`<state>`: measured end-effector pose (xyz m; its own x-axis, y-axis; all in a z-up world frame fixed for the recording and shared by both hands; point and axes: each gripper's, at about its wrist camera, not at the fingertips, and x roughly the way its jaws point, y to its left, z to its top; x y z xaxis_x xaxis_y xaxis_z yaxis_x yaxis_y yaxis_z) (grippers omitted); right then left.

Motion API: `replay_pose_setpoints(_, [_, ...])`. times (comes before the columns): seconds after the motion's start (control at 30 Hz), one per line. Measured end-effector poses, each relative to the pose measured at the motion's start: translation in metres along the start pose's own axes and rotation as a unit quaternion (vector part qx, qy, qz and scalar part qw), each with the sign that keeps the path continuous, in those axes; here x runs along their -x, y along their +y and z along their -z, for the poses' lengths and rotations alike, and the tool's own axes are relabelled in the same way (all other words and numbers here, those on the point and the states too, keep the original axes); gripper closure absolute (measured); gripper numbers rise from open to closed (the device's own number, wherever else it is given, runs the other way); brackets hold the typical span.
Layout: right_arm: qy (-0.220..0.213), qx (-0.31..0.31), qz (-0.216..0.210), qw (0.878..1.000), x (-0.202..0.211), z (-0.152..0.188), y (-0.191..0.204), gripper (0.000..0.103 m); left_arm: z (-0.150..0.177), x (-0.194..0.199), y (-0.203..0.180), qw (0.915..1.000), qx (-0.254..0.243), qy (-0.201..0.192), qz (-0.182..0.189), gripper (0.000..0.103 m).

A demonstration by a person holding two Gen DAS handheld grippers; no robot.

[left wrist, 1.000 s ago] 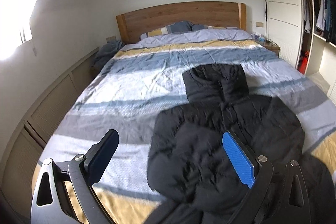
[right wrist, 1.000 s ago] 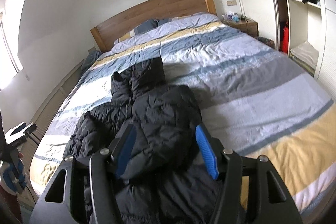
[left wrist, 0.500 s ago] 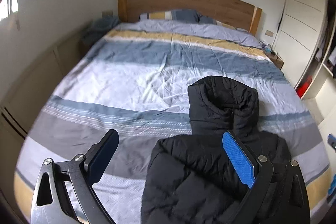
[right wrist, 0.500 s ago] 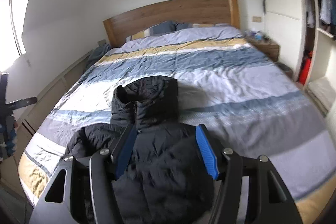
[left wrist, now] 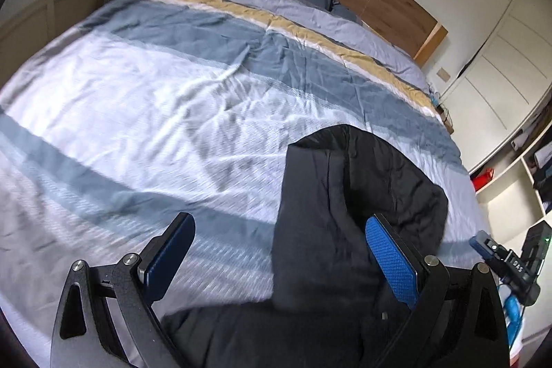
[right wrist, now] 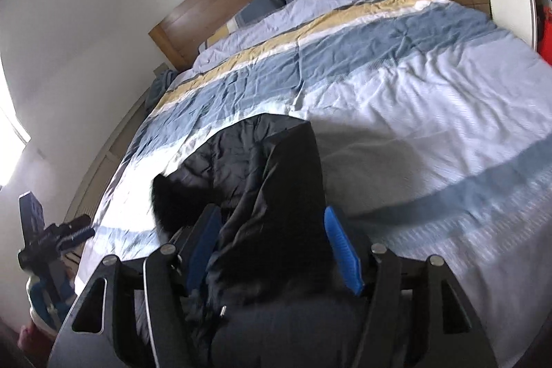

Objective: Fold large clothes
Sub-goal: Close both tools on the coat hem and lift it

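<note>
left gripper spread, holds nothing | right gripper spread over the hood | black puffer jacket lies on striped bed near its foot | risk: slippery thick padding may slide out or spring open if pinched too shallow

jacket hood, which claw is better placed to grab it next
Right, probably. The right claw is open with the jacket directly between its fingers. The left claw is also open, but sits off to the side: only one finger overlaps the jacket, the other is over the bedspread.
</note>
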<state>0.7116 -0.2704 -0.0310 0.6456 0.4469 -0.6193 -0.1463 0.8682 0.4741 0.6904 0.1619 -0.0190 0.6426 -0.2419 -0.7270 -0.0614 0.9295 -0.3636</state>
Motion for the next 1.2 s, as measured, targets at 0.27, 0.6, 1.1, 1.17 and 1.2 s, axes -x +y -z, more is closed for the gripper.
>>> replay_pose_setpoints(0.27, [-0.007, 0.007, 0.009, 1.000, -0.071, -0.018, -0.003, 0.040, -0.012, -0.076, -0.001, 0.9996, 0.023, -0.002, 0.016, 0.005])
replay_pose_setpoints(0.6, [0.022, -0.010, -0.003, 1.000, -0.107, -0.021, -0.008, 0.041, -0.008, -0.120, -0.013, 0.9994, 0.023, 0.026, 0.009, 0.020])
replay_pose_setpoints(1.1, [0.052, 0.036, -0.033, 0.997, -0.017, 0.008, 0.038, 0.089, 0.031, -0.039, -0.056, 0.9977, -0.048, 0.040, 0.026, 0.089])
replay_pose_setpoints(1.17, [0.041, 0.039, -0.052, 0.997, 0.015, 0.023, 0.041, 0.089, 0.046, -0.010, -0.058, 0.9974, -0.057, 0.031, 0.031, 0.089])
replay_pose_setpoints(1.2, [0.035, 0.042, -0.060, 0.997, 0.028, 0.029, 0.042, 0.089, 0.056, 0.006, -0.058, 0.9971, -0.063, 0.027, 0.033, 0.090])
